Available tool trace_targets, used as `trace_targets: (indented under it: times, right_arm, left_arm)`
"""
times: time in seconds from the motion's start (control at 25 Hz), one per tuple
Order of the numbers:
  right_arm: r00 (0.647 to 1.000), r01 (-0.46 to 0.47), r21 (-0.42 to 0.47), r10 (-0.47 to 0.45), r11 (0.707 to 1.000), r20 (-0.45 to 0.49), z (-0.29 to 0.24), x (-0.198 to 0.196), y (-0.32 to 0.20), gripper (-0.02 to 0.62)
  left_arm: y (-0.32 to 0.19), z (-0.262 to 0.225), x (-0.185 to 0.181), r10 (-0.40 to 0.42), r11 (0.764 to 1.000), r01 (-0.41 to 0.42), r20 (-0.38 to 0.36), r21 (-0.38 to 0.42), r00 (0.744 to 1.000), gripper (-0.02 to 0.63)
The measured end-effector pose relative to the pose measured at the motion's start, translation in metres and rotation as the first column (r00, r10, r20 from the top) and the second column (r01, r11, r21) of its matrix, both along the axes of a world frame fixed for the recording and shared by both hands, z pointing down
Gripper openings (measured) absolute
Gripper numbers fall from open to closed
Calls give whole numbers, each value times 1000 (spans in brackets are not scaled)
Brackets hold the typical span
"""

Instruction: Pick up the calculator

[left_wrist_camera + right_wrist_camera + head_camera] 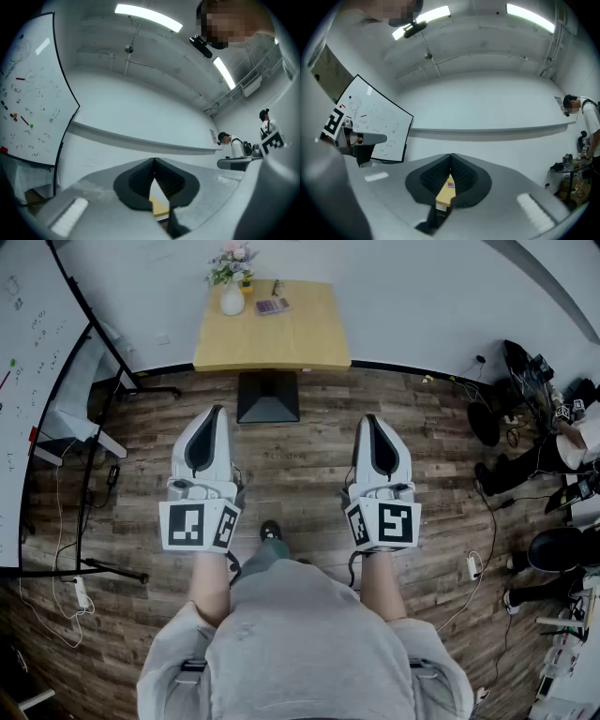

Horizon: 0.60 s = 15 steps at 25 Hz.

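The calculator (272,306), small and grey-purple, lies on the far part of a light wooden table (300,338) against the wall. In the right gripper view the calculator (451,184) shows as a tiny patch on the table (443,197), seen through the slit of the jaws. My left gripper (217,412) and right gripper (368,419) are held side by side over the floor, well short of the table. Both are shut with nothing between the jaws. The left gripper view shows only a corner of the table (161,206).
A white vase of flowers (232,289) and a pen (276,287) stand beside the calculator. A whiteboard on a stand (37,409) is at the left. Bags, chairs and cables (548,474) crowd the right side. The table's black base (268,396) stands on the wooden floor.
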State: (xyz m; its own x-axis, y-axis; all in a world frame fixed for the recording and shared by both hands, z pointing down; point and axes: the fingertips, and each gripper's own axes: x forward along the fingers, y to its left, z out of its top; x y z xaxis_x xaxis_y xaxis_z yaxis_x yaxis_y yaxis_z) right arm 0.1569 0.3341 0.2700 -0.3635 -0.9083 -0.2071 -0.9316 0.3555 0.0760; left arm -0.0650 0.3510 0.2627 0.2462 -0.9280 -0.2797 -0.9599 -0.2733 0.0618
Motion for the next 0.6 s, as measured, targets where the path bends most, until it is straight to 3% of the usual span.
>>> trace_targets:
  times: [0.6]
  right_arm:
    - [1000,-1,8,1,1000,-6,-4,-7,-4,0]
  left_arm:
    - [-4,-4,-5,9,1000,-9,-1,9,1000,5]
